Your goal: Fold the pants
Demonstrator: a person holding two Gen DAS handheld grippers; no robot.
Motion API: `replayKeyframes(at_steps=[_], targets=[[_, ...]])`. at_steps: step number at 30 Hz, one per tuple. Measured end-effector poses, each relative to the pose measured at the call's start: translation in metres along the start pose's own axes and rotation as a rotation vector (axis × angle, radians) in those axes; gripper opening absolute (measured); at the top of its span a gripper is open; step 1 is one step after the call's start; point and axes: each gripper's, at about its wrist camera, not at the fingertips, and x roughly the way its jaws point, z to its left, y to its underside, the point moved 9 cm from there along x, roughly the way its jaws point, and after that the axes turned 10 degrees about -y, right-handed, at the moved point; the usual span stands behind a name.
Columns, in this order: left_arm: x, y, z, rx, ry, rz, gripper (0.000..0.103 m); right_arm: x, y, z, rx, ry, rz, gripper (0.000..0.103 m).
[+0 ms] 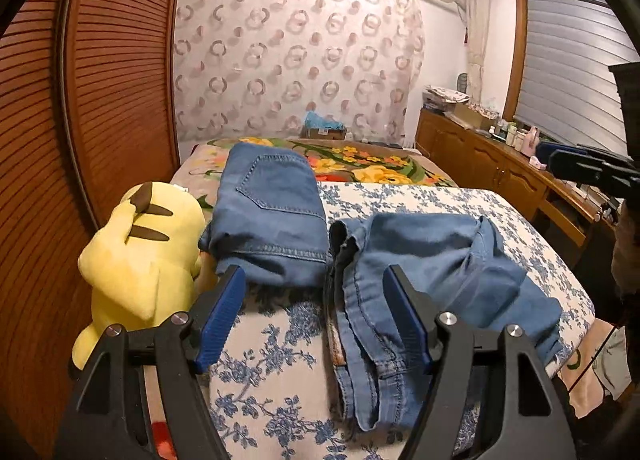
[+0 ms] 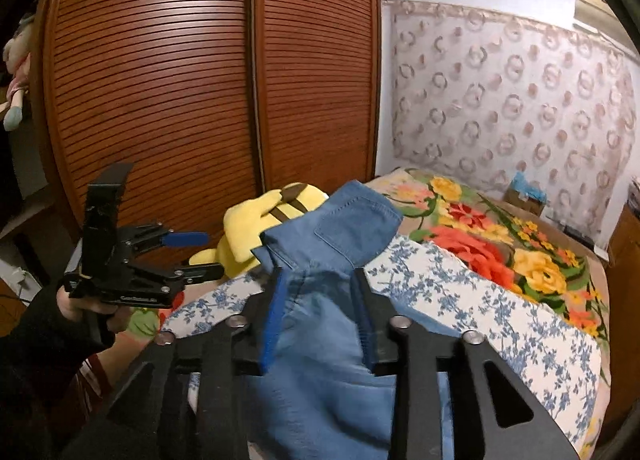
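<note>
A crumpled pair of blue jeans (image 1: pixel 432 276) lies on the blue-flowered cloth (image 1: pixel 280 352) on the bed, in front of my left gripper (image 1: pixel 314 274), which is open and empty above its left edge. A folded pair of jeans (image 1: pixel 272 215) with a back pocket up lies beyond it. In the right wrist view my right gripper (image 2: pixel 318 278) is open above the crumpled jeans (image 2: pixel 320 364), holding nothing, and the folded pair (image 2: pixel 340 227) is just ahead. The left gripper (image 2: pixel 192 256) shows there at the left, and the right gripper (image 1: pixel 568 167) shows at the right edge of the left wrist view.
A yellow plush toy (image 1: pixel 140 256) lies left of the folded jeans, against the brown slatted wardrobe doors (image 2: pixel 160 91). A bright flowered blanket (image 2: pixel 500 244) covers the far bed. A wooden dresser (image 1: pixel 480 163) with small items stands at the right.
</note>
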Motion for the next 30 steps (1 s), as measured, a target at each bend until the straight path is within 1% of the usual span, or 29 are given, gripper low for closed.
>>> replayKeyframes(at_steps=[3,6,10,12,13,16,18,20,22,23,26,30], targets=[[0.000,0.003,-0.009,0.003,0.020,0.002,0.072,-0.010,0.013,-0.021,0.015,0.029,0.016,0.037],[0.000,0.007,-0.028,0.020,0.048,0.006,0.072,-0.022,0.036,-0.048,0.051,0.066,0.038,0.037],[0.001,0.017,-0.057,0.038,0.102,0.017,0.072,-0.027,0.066,-0.074,0.097,0.111,0.083,0.038],[0.003,0.022,-0.070,0.048,0.123,0.028,0.072,-0.033,0.083,-0.084,0.121,0.114,0.105,0.040],[0.004,0.026,-0.078,0.055,0.136,0.037,0.072,-0.028,0.083,-0.086,0.129,0.110,0.116,0.041],[0.008,0.036,-0.092,0.078,0.161,0.062,0.072,-0.026,0.099,-0.092,0.152,0.104,0.144,0.041],[0.011,0.043,-0.098,0.095,0.165,0.078,0.066,-0.017,0.100,-0.090,0.162,0.099,0.161,0.041],[0.014,0.051,-0.101,0.112,0.158,0.100,0.052,-0.011,0.097,-0.088,0.166,0.087,0.170,0.042],[0.017,0.058,-0.101,0.126,0.148,0.117,0.047,0.001,0.098,-0.082,0.170,0.076,0.183,0.042],[0.018,0.060,-0.101,0.130,0.146,0.121,0.044,-0.002,0.101,-0.079,0.169,0.072,0.189,0.042],[0.019,0.064,-0.099,0.128,0.144,0.129,0.039,0.018,0.096,-0.080,0.165,0.066,0.214,0.042],[0.020,0.068,-0.099,0.127,0.158,0.140,0.039,0.033,0.100,-0.083,0.172,0.048,0.253,0.042]])
